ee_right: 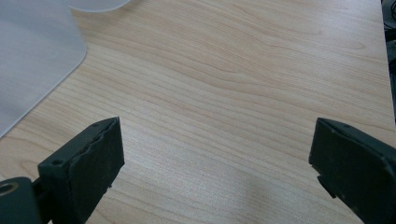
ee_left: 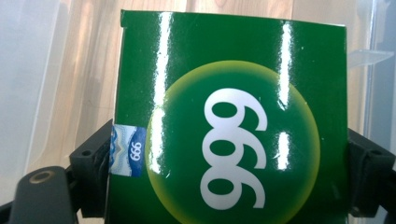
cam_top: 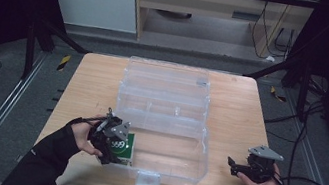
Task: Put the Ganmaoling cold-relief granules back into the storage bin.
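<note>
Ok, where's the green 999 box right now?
In the high view the green 999 box sits at the near-left corner of the clear plastic bin, between the jaws of the left tongs; the right tongs are far across the table.

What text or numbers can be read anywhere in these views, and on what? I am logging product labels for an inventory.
"999": large white digits in a yellow-edged circle on the green box, seen in the left gripper view.
"999": the same digits on that box in the high view, small but readable.
"999": small white digits, upside down, on a blue sticker at the box's left edge.
The clear plastic bin and the table bear no readable text.
</note>
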A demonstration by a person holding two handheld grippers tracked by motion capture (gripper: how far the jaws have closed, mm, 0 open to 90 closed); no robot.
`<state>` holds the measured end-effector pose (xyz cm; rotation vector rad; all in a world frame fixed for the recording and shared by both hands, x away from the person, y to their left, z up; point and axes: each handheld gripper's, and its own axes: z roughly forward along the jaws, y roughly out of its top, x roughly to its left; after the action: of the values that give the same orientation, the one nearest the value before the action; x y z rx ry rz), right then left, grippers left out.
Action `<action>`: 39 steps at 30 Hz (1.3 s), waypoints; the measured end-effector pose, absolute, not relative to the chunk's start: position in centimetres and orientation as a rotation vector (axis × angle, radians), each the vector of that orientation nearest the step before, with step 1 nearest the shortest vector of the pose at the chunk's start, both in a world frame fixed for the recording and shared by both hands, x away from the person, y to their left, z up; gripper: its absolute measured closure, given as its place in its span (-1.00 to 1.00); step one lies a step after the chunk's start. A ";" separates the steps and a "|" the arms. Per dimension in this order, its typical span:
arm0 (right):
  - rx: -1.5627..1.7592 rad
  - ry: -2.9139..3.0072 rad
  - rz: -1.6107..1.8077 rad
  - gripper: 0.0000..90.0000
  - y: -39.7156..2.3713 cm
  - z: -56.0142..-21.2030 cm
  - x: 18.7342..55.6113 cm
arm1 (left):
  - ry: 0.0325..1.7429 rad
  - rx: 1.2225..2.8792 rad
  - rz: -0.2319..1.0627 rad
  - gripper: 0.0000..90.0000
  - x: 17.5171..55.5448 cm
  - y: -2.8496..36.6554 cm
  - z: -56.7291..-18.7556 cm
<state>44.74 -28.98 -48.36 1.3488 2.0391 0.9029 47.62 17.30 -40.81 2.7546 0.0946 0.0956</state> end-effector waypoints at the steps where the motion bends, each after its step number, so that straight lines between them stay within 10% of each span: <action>1: 1.349 2.039 0.903 -0.92 -29.0 -48.4 44.7 | 0.095 2.755 0.096 -0.72 47.6 17.3 -40.8; 24: 1.356 2.034 0.905 -0.92 -29.0 -48.2 44.7 | 0.161 2.612 0.165 -0.66 47.3 19.2 -37.7; 39: 1.368 2.024 0.915 -0.91 -29.3 -48.2 44.5 | 0.502 2.366 0.314 -0.51 46.7 25.3 -37.4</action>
<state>44.54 -29.32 -48.24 1.3678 2.0236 0.9154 46.66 25.29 -37.41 2.3662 0.5019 0.3141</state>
